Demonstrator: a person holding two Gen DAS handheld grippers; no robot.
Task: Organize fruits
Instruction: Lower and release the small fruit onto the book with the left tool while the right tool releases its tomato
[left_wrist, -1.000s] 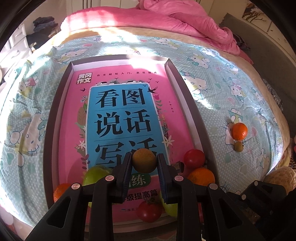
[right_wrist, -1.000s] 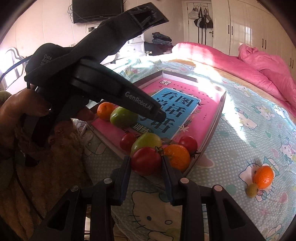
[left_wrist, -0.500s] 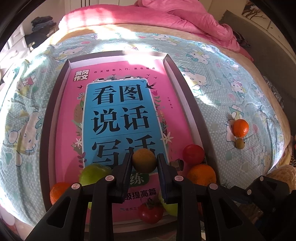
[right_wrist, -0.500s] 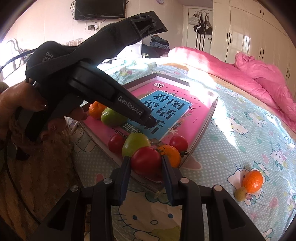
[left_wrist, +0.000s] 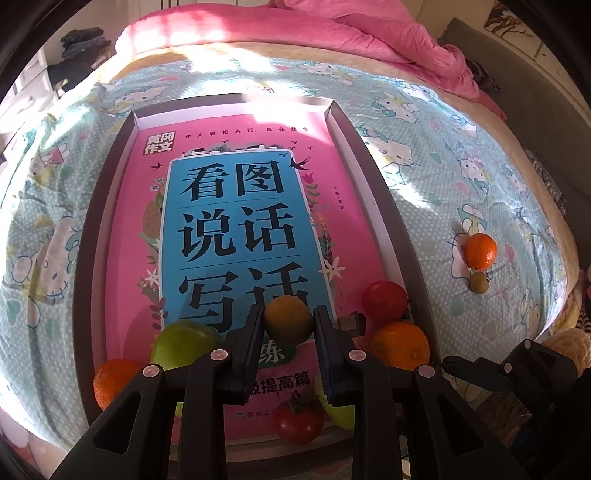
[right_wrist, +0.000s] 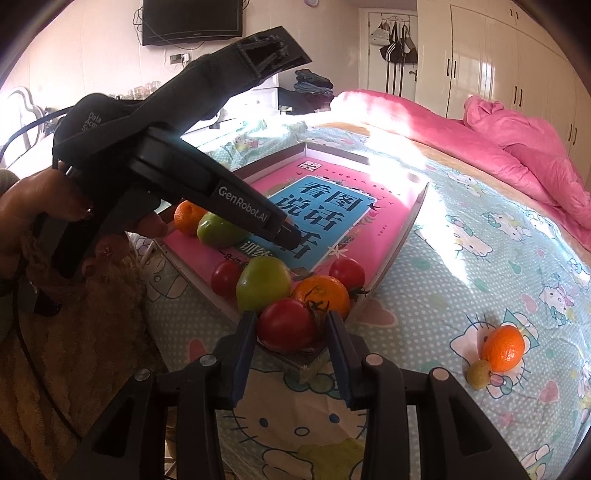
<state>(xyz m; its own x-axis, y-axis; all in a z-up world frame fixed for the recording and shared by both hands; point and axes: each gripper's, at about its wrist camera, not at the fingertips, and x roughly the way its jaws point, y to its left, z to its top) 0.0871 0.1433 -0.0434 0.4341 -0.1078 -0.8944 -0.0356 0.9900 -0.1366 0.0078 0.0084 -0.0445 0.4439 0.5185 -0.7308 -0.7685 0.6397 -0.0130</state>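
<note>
shallow tray (left_wrist: 388, 206), dark rim, on a bed with cartoon-cat bedsheet (left_wrist: 424, 147); landmark for all entries. pink book (left_wrist: 236, 206) lies flat inside the tray.

left gripper (left_wrist: 288, 319): jaws clenched on a brownish-green kiwi (left_wrist: 288, 319), held above the tray's near end.

right gripper (right_wrist: 291, 325): jaws have just been opening, a red tomato (right_wrist: 286, 325) between them at the tray's near corner; a gap shows on the right side.

inside the tray, near end: two green apples (right_wrist: 262, 282), oranges (right_wrist: 321, 295), further tomatoes (right_wrist: 347, 272).

outside the tray, well apart on the bedsheet: one orange (right_wrist: 504, 349) touching a small kiwi (right_wrist: 479, 373).
</note>
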